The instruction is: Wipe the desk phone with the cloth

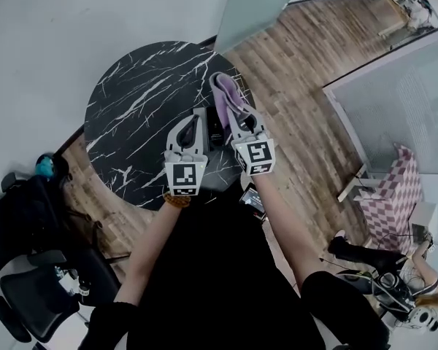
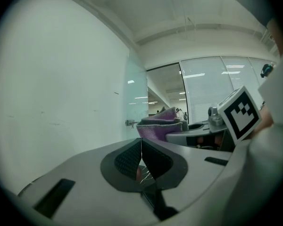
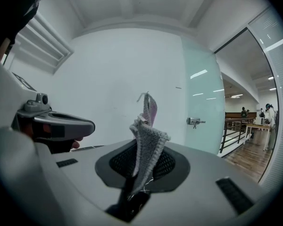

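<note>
Both grippers are held up over a round black marble table [image 1: 135, 100], pointing toward the white wall. My right gripper [image 1: 230, 114] [image 3: 141, 166] is shut on a purple cloth [image 1: 226, 90] [image 3: 147, 133], which sticks up out of its jaws. To its left, my left gripper [image 1: 198, 117] [image 2: 140, 157] is shut with nothing between its pads. The left gripper view shows the cloth [image 2: 161, 125] and the right gripper [image 2: 198, 138] close by on the right. A dark shape [image 1: 216, 132] lies between the grippers; I cannot tell whether it is the desk phone.
Black office chairs [image 1: 25, 224] stand at the lower left. A small dark device with a screen [image 1: 252, 199] sits near the table's near edge. A pink checkered seat [image 1: 394, 195] and a glass partition [image 1: 401, 100] are to the right, on wooden floor.
</note>
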{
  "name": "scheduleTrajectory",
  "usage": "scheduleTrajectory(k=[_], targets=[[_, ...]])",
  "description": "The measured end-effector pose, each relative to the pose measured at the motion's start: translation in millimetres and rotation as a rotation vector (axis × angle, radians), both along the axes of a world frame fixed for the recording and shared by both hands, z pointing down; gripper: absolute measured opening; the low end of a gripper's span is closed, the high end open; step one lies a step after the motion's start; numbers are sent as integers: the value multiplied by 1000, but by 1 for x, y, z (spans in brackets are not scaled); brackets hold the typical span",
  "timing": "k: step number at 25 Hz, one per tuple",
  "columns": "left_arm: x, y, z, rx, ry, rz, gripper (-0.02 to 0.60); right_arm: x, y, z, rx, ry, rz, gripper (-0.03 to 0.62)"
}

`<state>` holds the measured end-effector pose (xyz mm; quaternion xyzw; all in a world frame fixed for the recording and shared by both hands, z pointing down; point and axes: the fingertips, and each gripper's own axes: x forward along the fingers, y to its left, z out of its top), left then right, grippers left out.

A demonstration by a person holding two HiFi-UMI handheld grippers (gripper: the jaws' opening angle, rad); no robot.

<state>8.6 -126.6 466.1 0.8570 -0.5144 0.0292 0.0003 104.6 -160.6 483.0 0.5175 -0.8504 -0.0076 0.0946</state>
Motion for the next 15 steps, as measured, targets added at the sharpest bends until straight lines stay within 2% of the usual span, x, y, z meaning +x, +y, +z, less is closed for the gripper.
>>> scheduleTrajectory(k=[4, 8, 15], targets=[[4, -16, 20, -26, 4, -6, 14, -8, -17, 29, -38, 15, -23, 69], [12, -25, 37, -39, -25, 14, 14, -17, -28, 55, -66, 44, -28, 71], [0, -28, 62, -89, -21, -4, 14, -45, -41, 110, -163, 128, -109, 71]])
